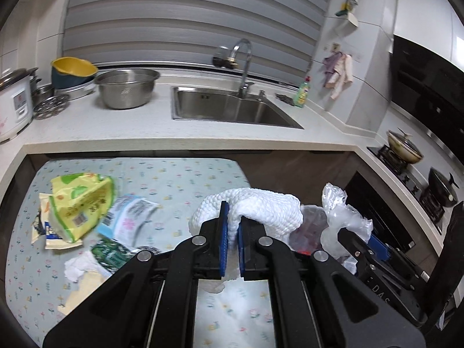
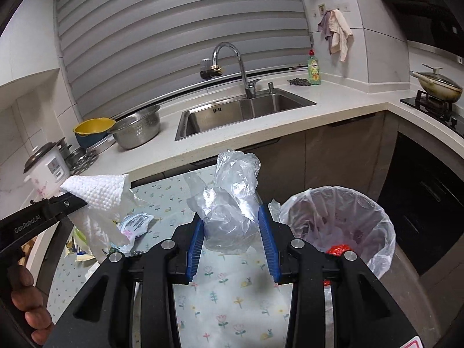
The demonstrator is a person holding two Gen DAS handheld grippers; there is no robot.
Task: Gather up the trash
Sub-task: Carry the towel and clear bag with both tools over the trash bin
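Note:
My left gripper (image 1: 233, 220) is shut on a white paper towel (image 1: 261, 207) and holds it above the floral table (image 1: 174, 179); the towel also shows in the right wrist view (image 2: 98, 194). My right gripper (image 2: 232, 232) is shut on a crumpled clear plastic bag (image 2: 229, 203), held above the table's right edge; the bag also shows in the left wrist view (image 1: 342, 217). A trash bin with a clear liner (image 2: 339, 223) stands on the floor just right of the table. More trash lies on the table's left: a yellow-green wrapper (image 1: 78, 203), a white-blue packet (image 1: 130, 214), a crumpled tissue (image 1: 76, 266).
A white counter (image 1: 145, 127) with a steel sink (image 1: 232, 110) and tap runs behind the table. A steel colander (image 1: 126, 87), a yellow bowl (image 1: 74, 68) and a rice cooker (image 1: 11, 101) stand at the left. A stove with pots (image 1: 406, 148) is at the right.

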